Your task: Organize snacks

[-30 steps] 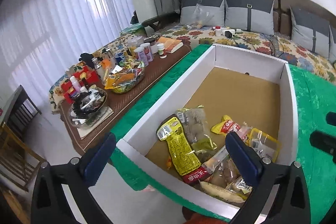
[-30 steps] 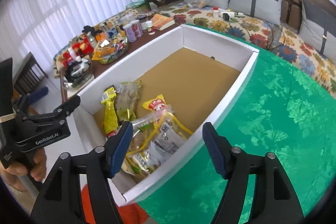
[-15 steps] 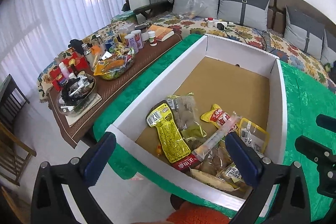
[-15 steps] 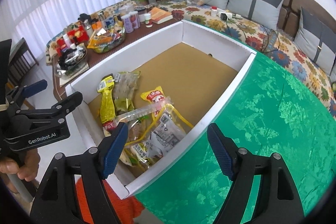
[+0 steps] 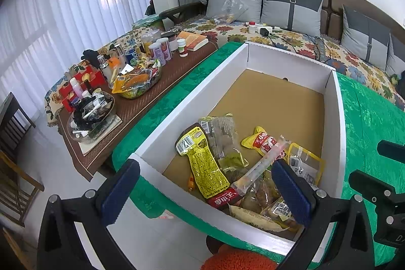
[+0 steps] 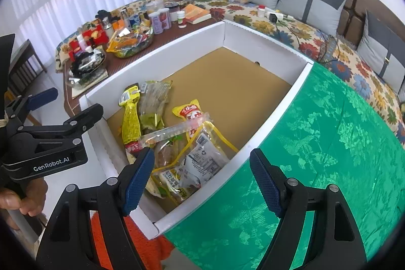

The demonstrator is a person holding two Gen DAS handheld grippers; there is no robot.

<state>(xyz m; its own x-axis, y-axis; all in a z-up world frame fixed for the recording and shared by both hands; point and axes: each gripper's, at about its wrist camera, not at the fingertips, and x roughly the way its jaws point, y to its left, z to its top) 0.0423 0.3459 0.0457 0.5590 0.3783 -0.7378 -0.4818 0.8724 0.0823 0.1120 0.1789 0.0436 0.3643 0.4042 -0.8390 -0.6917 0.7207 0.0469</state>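
Observation:
A large white box (image 5: 192,95) with a brown cardboard floor stands on a green cloth (image 6: 329,156). Several snack packets lie piled at its near end: a long yellow packet (image 5: 205,163), a clear packet (image 5: 222,136), a yellow and red packet (image 5: 263,143), a long clear stick packet (image 5: 260,166) and a yellow-edged pouch (image 6: 202,158). My left gripper (image 5: 205,194) is open and empty, above the box's near edge. My right gripper (image 6: 202,181) is open and empty, above the box's near right wall. The box also shows in the right wrist view (image 6: 253,42).
A low brown table (image 5: 141,98) to the left holds bottles, jars, a book and bowls of small items. A floral sofa (image 5: 291,42) with grey cushions runs along the back. A wooden chair (image 5: 12,133) stands far left. An orange stool top (image 5: 235,257) sits below the box.
Both grippers have drawn back and risen a little, so more of the box and room shows. The packets have not moved. Both grippers stay open.

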